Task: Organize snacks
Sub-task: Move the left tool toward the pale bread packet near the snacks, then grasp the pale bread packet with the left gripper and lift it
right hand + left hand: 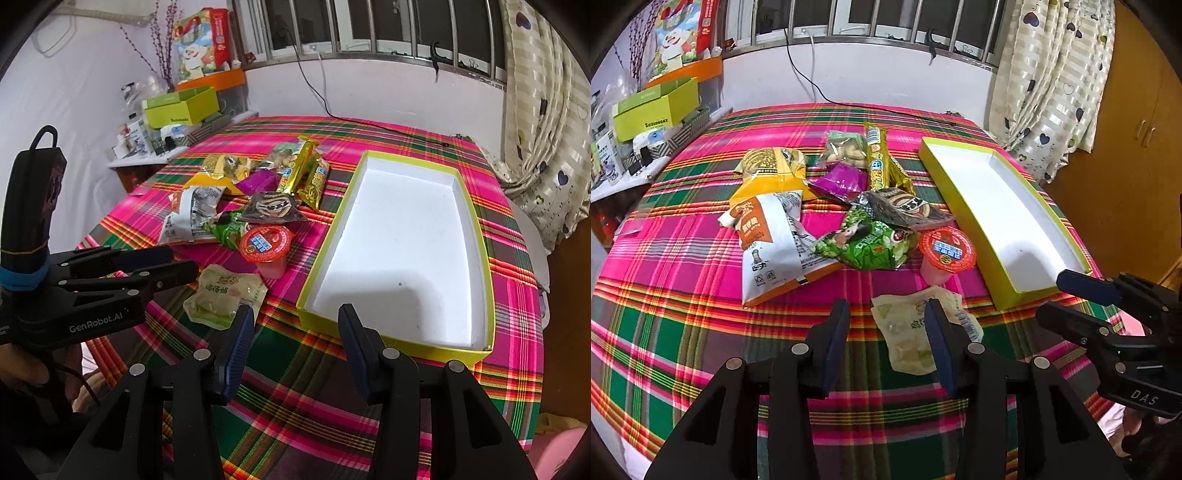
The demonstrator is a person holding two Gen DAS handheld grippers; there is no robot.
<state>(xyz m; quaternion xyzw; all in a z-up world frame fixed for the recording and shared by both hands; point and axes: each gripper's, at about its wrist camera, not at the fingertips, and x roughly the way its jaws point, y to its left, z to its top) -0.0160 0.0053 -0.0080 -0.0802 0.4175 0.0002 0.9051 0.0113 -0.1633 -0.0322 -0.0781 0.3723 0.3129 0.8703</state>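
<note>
A pile of snacks lies on the plaid tablecloth [683, 258]: a white-orange bag [772, 243], a green packet [864, 243], a red-lidded jelly cup [947, 251], gold bars [877, 158] and a pale green packet [912, 332]. An empty yellow-green box [997, 206] with a white inside lies to the right; it also shows in the right wrist view [402, 251]. My left gripper [888, 314] is open, just above the pale packet [225, 295]. My right gripper [293, 314] is open and empty, at the box's near left corner.
A side table with a yellow-green box [181, 105], bottles and a cartoon carton [195, 44] stands at the far left. A black cable [314, 92] runs down the wall onto the table. A curtain [546, 129] hangs at right by a wooden cabinet [1126, 147].
</note>
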